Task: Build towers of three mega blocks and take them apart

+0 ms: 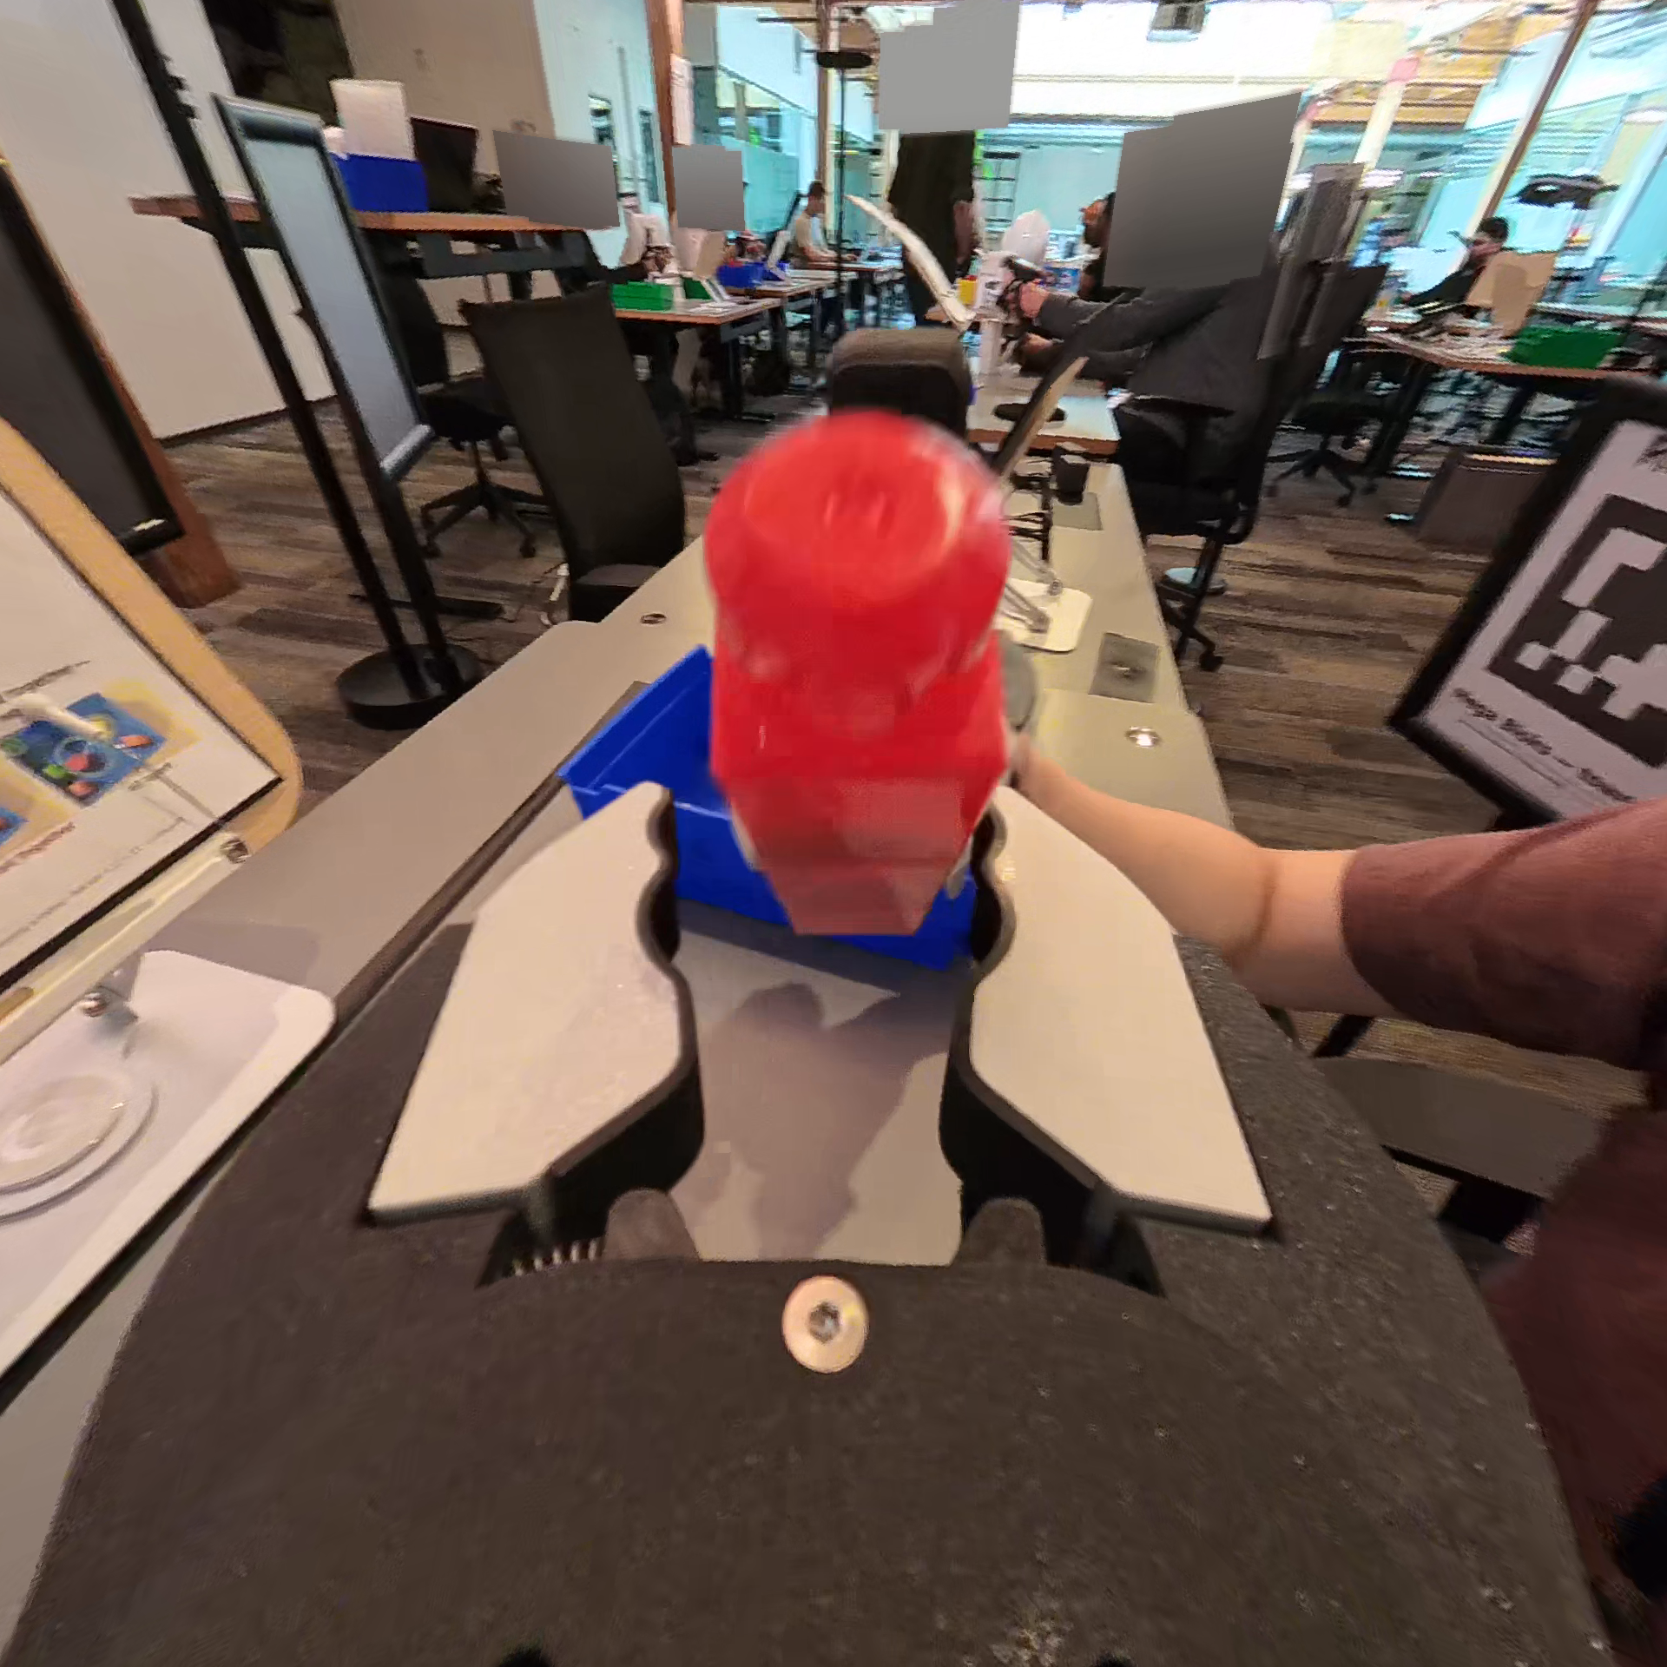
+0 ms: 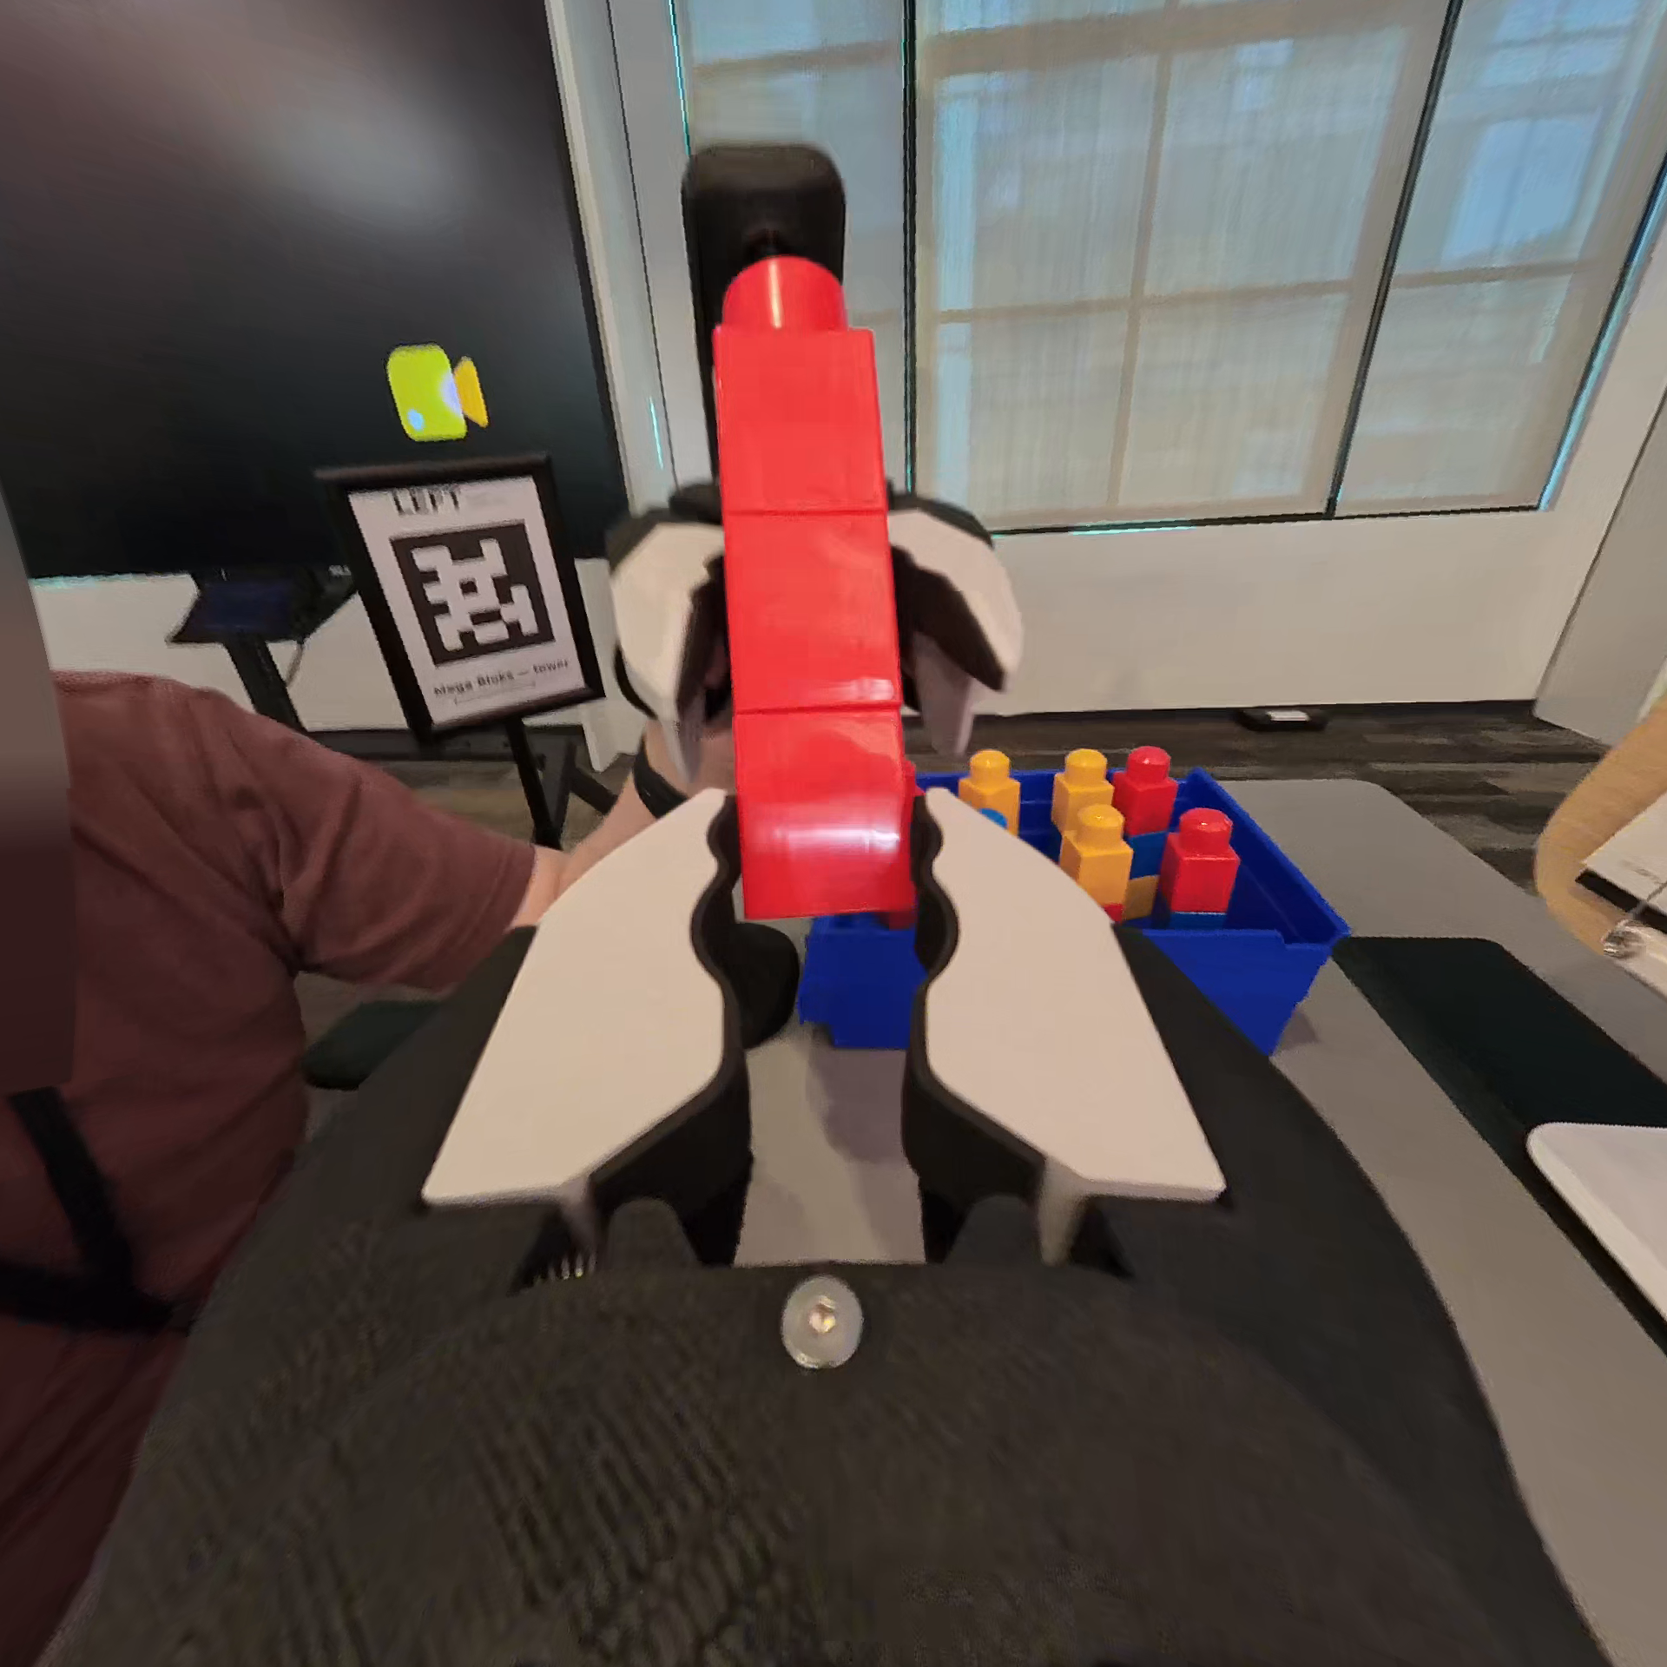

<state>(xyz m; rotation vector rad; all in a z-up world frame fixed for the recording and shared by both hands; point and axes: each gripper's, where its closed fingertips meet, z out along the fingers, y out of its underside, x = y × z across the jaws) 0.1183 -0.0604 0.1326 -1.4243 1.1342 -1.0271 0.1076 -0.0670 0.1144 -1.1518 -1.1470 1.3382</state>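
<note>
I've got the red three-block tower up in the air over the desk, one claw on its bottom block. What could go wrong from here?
1. The right claw pinches only the lowest block of the red tower, which leans; it could pivot or a joint could pop apart.
2. The left claw stands open around the tower with a gap on one side, so it gives no backup.
3. The blue bin of standing blocks sits beside and below; a drop could knock them over.

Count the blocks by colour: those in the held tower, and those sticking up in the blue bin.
Red blocks in the tower: 3
Red blocks upright in the blue bin: 2
Yellow blocks upright there: 3
Total: 8, leaving out half-hidden blocks lower down.
</note>
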